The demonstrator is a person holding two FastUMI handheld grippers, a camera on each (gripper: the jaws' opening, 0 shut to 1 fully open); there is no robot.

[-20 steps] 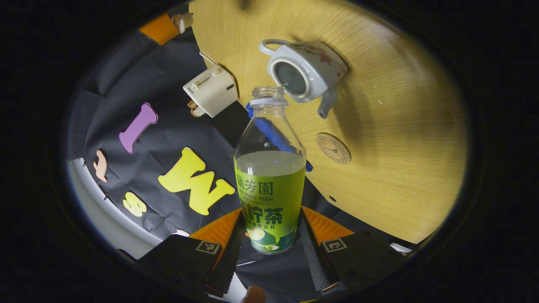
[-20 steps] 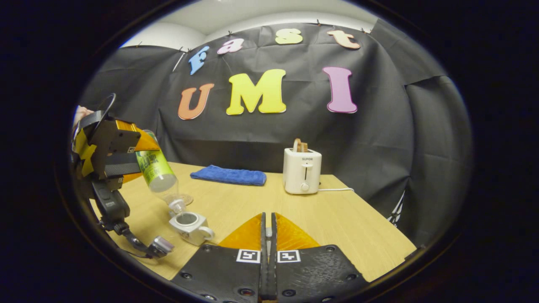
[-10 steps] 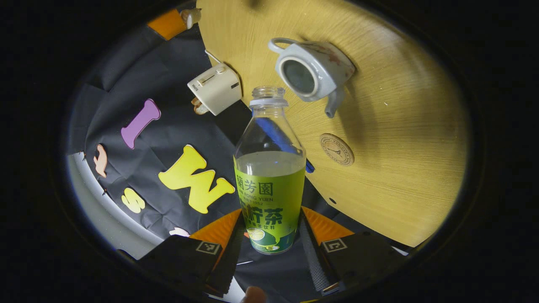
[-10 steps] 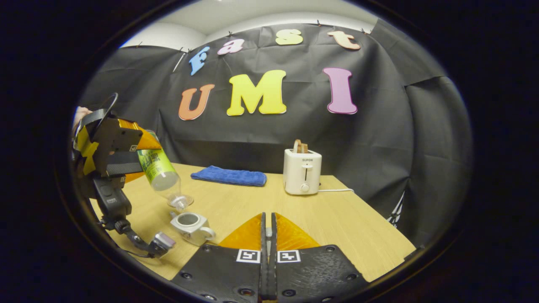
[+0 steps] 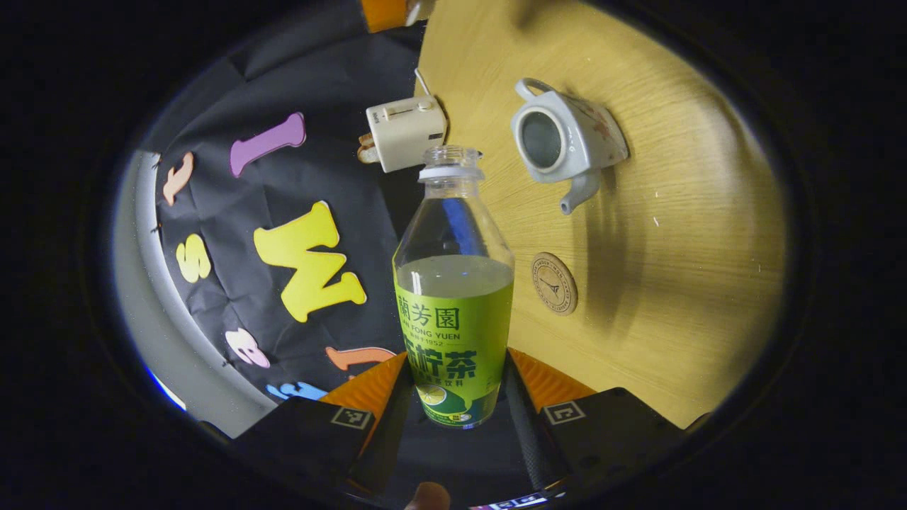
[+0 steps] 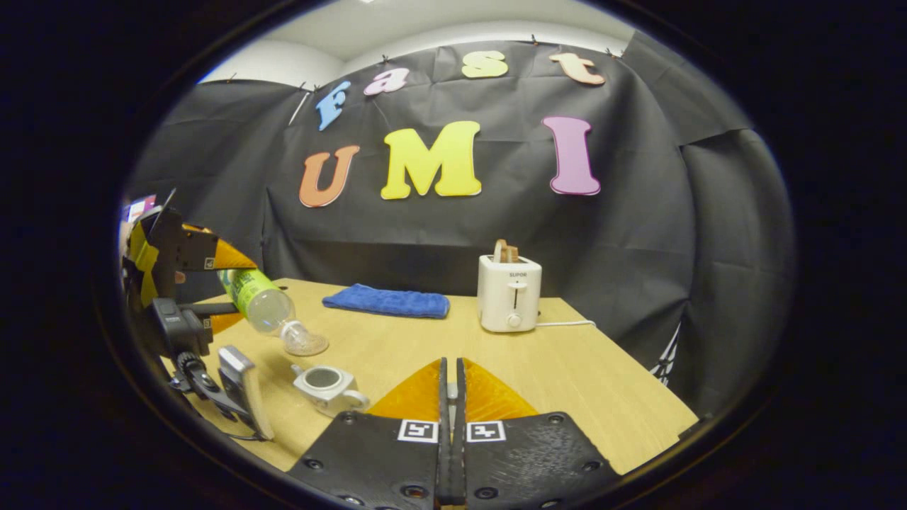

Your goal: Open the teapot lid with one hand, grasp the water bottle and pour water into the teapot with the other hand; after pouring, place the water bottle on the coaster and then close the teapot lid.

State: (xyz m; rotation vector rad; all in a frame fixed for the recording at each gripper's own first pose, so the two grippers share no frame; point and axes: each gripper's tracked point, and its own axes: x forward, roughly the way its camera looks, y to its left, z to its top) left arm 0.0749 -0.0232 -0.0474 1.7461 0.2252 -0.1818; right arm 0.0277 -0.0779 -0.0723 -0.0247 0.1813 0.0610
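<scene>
right gripper view | wooden table point(image 6: 581, 375) | toaster point(image 6: 509, 302), blue cloth point(image 6: 386, 301)

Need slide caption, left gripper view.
Left gripper holds water bottle near lidless teapot and coaster.

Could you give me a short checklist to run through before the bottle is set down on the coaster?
1. Grip on the water bottle: left gripper has a finger on each side of its base. Ok.
2. Bottle mouth clear of the teapot: it sits off to the side of the opening. Ok.
3. Bottle upright for placing: in the right gripper view it is tilted, neck down. Not ok.
4. Coaster free: nothing rests on it. Ok.
5. Teapot open, awaiting its lid: opening uncovered. Ok.
6. Lid held by the right gripper: the fingers look closed, but I cannot make out the lid. Cannot tell.
</scene>
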